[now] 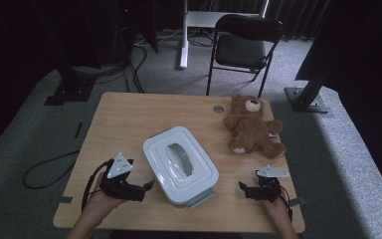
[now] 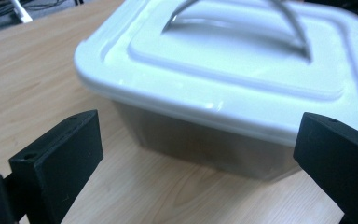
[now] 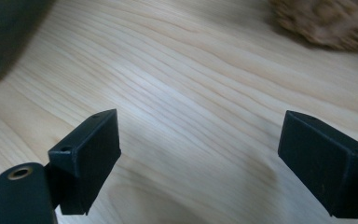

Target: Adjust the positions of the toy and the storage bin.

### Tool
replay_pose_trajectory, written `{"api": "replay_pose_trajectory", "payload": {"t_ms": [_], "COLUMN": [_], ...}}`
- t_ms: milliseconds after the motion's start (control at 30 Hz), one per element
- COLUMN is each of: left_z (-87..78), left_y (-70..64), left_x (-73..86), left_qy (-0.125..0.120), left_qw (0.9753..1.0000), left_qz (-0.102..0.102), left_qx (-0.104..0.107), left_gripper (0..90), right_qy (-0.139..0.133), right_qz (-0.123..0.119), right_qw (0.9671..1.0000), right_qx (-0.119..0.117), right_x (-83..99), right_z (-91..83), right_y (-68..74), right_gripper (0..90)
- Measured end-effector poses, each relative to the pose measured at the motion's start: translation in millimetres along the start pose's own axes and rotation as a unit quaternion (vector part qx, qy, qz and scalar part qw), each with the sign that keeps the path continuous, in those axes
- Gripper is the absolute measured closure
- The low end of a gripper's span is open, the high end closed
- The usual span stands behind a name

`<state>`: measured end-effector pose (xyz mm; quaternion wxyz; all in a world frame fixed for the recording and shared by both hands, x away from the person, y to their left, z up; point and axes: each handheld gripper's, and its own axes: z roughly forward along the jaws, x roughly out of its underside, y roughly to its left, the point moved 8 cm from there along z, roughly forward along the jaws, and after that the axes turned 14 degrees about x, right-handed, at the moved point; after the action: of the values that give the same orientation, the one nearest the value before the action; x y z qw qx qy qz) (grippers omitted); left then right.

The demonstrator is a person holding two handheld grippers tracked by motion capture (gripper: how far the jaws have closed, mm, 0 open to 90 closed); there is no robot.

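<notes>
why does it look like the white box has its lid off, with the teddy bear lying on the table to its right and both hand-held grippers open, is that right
Not quite: the white box has its lid on, handle folded flat, as the high view shows. The teddy bear does lie to its right, and the left hand-held gripper and right hand-held gripper are open.

Wooden table point(image 1: 129, 114) stood on grey carpet point(image 1: 30, 134). Beyond the table: black folding chair point(image 1: 246, 42), white desk leg point(image 1: 183, 35), dark curtains point(image 1: 298, 15). Room was dim.

A pale wooden counter point(image 1: 129, 119) carries a white-lidded plastic box point(image 1: 181, 164) with a grey handle near its middle and a brown teddy bear point(image 1: 252, 127) lying on its back toward the far right corner, well apart.
</notes>
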<state>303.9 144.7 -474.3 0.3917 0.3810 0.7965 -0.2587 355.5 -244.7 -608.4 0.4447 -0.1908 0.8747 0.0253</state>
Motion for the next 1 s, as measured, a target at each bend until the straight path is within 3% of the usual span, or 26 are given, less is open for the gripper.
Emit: {"api": "replay_pose_trajectory", "payload": {"t_ms": [33, 133, 200, 467, 933, 1000], "left_z": [0.7, 3.7, 6.5, 25.8, 71.7, 76.9], "left_y": [-1.6, -6.4, -10.1, -19.8, -32.9, -31.9], "left_x": [-2.4, -10.6, -16.4, -37.7, -50.7, -52.1], "left_qy": [-0.002, -0.001, -0.002, 0.003, 0.039, 0.042], "left_qw": [1.0, 0.9999, 0.9998, 0.9991, 0.9965, 0.9965], "left_qz": [0.001, 0.008, 0.011, 0.022, 0.014, 0.012], "left_qx": [0.004, 0.011, 0.019, 0.035, 0.072, 0.072], "left_gripper": [1.9, 1.9, 1.9, 1.9, 2.1, 6.3], "right_qy": [0.001, 0.006, 0.006, 0.002, 0.006, 0.012], "right_qz": [-0.001, 0.013, 0.019, 0.079, 0.065, 0.058], "right_qw": [0.9998, 0.9997, 0.9992, 0.9963, 0.9969, 0.9972], "right_qx": [0.019, 0.018, 0.035, 0.036, 0.044, 0.045], "right_x": [1.6, 4.0, 5.4, 10.4, 12.4, 12.9], "right_z": [-0.5, -2.5, -4.1, -8.5, -8.3, -7.2], "right_y": [-4.3, -8.2, -11.1, -21.3, -20.0, -18.6], "right_gripper": [12.1, 12.1, 11.0, 10.9, 11.0, 11.0]}}
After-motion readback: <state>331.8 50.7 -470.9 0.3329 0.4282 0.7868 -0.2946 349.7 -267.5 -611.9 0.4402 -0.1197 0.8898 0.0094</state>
